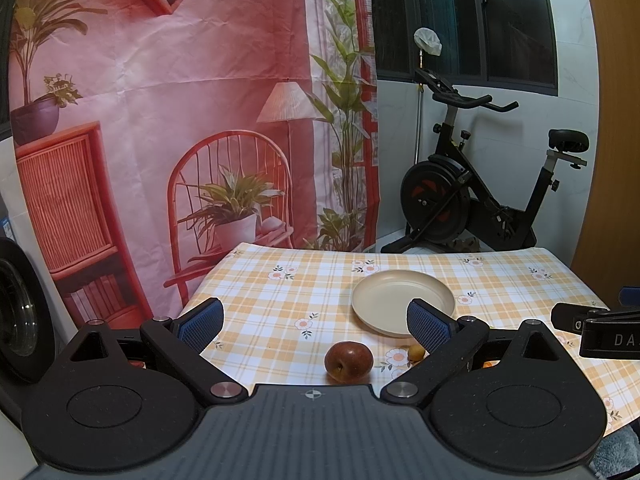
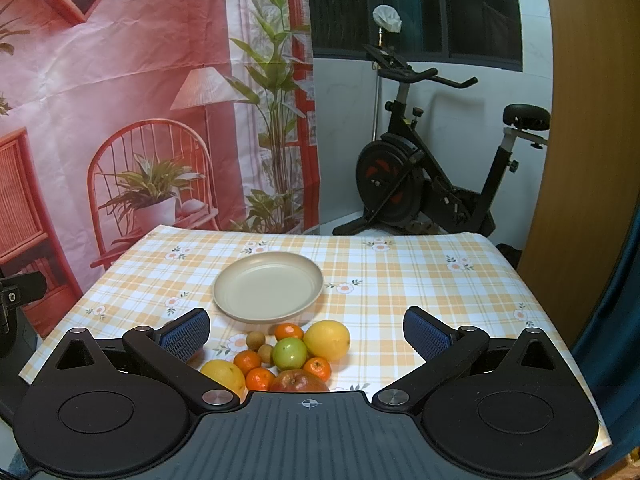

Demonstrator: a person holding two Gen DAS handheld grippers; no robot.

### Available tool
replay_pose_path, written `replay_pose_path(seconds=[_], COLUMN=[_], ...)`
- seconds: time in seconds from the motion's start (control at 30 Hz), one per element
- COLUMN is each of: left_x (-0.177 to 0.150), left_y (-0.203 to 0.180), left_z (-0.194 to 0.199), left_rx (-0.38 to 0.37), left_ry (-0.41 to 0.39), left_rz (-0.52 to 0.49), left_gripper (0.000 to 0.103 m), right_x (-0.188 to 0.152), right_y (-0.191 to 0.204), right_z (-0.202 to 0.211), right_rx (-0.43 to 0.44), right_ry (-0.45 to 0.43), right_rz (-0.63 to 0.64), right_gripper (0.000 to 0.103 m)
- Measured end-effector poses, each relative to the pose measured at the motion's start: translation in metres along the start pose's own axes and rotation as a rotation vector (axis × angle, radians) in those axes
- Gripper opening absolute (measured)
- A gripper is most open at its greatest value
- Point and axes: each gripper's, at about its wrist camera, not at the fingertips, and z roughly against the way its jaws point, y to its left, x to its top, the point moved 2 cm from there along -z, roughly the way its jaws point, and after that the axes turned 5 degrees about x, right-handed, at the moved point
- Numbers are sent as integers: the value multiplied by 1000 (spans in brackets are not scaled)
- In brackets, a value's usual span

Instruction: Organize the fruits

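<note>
A beige plate (image 2: 268, 286) sits bare on the checked tablecloth, also seen in the left wrist view as the plate (image 1: 402, 300). In front of it lies a pile of fruit: a large yellow citrus (image 2: 327, 340), a green apple (image 2: 290, 354), a red apple (image 2: 298, 382), another yellow fruit (image 2: 224, 376), several small oranges (image 2: 289, 331) and two small brown fruits (image 2: 255, 340). My right gripper (image 2: 307, 336) hovers open above the pile. My left gripper (image 1: 316, 326) is open over a red apple (image 1: 349, 361), with a small brown fruit (image 1: 416, 353) beside its right finger.
The table (image 2: 420, 280) ends at a far edge near a printed pink backdrop (image 2: 120, 100). An exercise bike (image 2: 432, 168) stands behind on the right, beside a wooden panel (image 2: 592, 140). The right gripper's body (image 1: 600, 332) shows at the left view's right edge.
</note>
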Motion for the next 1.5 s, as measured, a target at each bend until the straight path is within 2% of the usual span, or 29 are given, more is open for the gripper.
replay_pose_path(seconds=[0.67, 0.83, 1.03, 1.23, 1.4, 1.47, 1.5], left_x=[-2, -1, 1, 3, 0, -1, -2], left_y=[-2, -2, 0, 8, 17, 21, 24], left_z=[-2, -11, -33, -64, -86, -95, -98], left_rx=[-2, 37, 78, 74, 83, 57, 36], left_ry=[10, 20, 30, 80, 112, 114, 115], left_rz=[3, -4, -27, -24, -22, 0, 14], left_gripper=[99, 100, 99, 98, 89, 78, 77], right_x=[0, 1, -5, -5, -7, -6, -5], right_y=[-1, -8, -25, -35, -37, -39, -39], right_z=[-1, -5, -33, -65, -92, -103, -109], right_rx=[1, 14, 49, 67, 65, 73, 80], right_ry=[5, -10, -27, -18, -30, -38, -39], right_rz=[-3, 5, 34, 50, 65, 56, 51], right_gripper=[103, 103, 103, 103, 103, 103, 103])
